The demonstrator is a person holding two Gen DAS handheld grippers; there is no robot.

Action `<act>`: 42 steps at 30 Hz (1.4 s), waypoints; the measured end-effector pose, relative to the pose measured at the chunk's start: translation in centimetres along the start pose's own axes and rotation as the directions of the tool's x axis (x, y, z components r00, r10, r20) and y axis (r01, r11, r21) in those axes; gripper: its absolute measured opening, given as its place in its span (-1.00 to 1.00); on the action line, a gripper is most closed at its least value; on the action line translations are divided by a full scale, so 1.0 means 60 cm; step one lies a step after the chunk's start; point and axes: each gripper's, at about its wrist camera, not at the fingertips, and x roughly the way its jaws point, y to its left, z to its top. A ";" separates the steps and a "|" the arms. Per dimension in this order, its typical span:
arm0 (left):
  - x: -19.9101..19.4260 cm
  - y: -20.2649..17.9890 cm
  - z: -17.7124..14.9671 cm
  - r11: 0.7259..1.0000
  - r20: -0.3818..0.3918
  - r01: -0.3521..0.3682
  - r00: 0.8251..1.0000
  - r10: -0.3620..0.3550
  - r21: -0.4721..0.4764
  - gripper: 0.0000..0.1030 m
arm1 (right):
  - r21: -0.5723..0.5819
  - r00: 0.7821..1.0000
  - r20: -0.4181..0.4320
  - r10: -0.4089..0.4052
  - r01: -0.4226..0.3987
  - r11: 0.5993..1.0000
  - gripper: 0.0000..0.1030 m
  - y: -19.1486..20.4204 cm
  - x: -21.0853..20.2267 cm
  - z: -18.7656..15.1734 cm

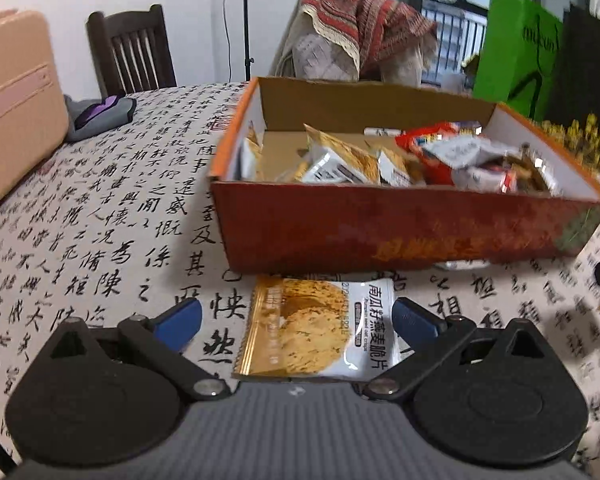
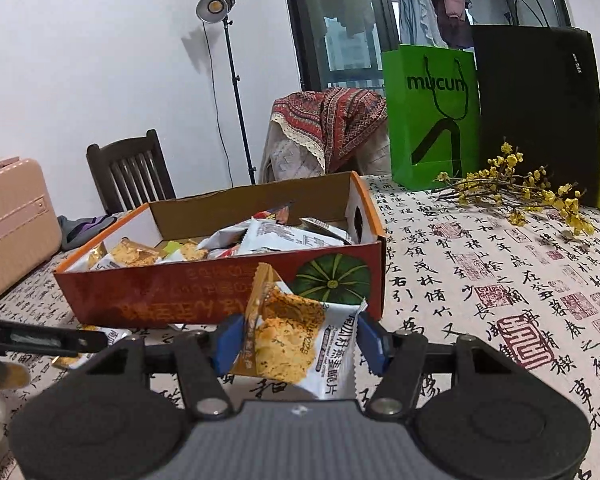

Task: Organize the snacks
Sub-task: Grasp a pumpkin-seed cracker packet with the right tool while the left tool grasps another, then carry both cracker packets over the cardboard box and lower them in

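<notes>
A gold-and-white snack packet (image 2: 296,340) sits pinched in my right gripper (image 2: 298,344), just before the orange box (image 2: 220,300). My left gripper (image 1: 296,320) gapes over another packet (image 1: 316,328). I should lift clear of the rim before releasing.

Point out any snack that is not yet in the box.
Two packets are outside the orange box: one lies flat on the tablecloth between the open left gripper fingers, and the right gripper holds another.
</notes>
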 end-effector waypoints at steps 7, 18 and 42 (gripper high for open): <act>0.013 -0.003 -0.009 1.000 0.013 0.012 1.000 -0.012 0.005 1.00 | -0.021 1.000 0.023 0.014 -0.013 1.000 0.18 0.006 -0.009 -0.002; 0.013 -0.001 -0.008 1.000 0.013 0.027 1.000 -0.027 0.010 0.99 | -0.022 1.000 0.017 0.005 -0.005 1.000 0.19 0.007 -0.008 -0.002; -0.046 -0.011 -0.028 0.995 0.083 0.089 0.992 -0.093 0.049 0.30 | -0.025 1.000 0.005 0.018 -0.018 1.000 0.19 0.007 -0.003 -0.003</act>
